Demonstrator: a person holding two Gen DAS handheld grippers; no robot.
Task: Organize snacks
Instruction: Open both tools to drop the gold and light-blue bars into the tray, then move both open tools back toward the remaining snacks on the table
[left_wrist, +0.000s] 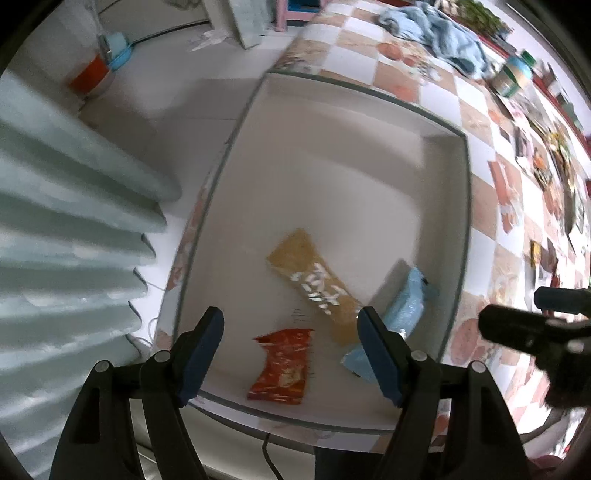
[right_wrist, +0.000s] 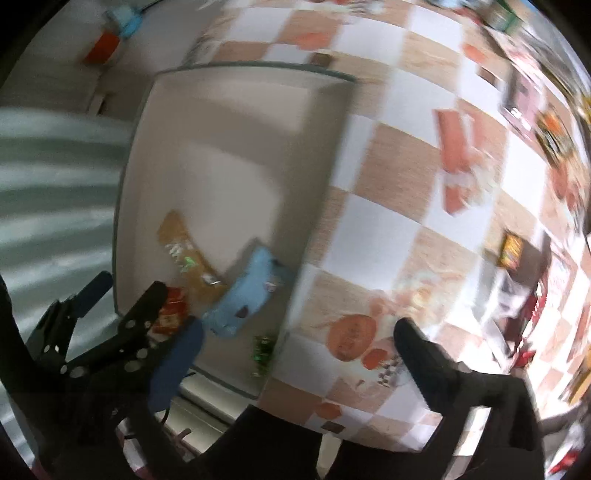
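The left gripper (left_wrist: 291, 343) hovers with jaws wide and empty over the near end of the white tray (left_wrist: 369, 107), where three packets already lie. The right gripper (right_wrist: 295, 343), jaws likewise spread and empty, is nearer the loose snacks (right_wrist: 511, 251) spread across the table (right_wrist: 373, 218) to its right; the orange packet (right_wrist: 456, 155) lies lengthwise away from it.

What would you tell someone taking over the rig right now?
Left tongs: open, empty, over the tray's near end.
Right tongs: open, empty, over the checkered tablecloth beside the tray.
In the white tray: orange-red packet, tan bar, light-blue packet; a small green item shows too, blurred.
Left: more snacks sit along the table's right side, still to be collected.
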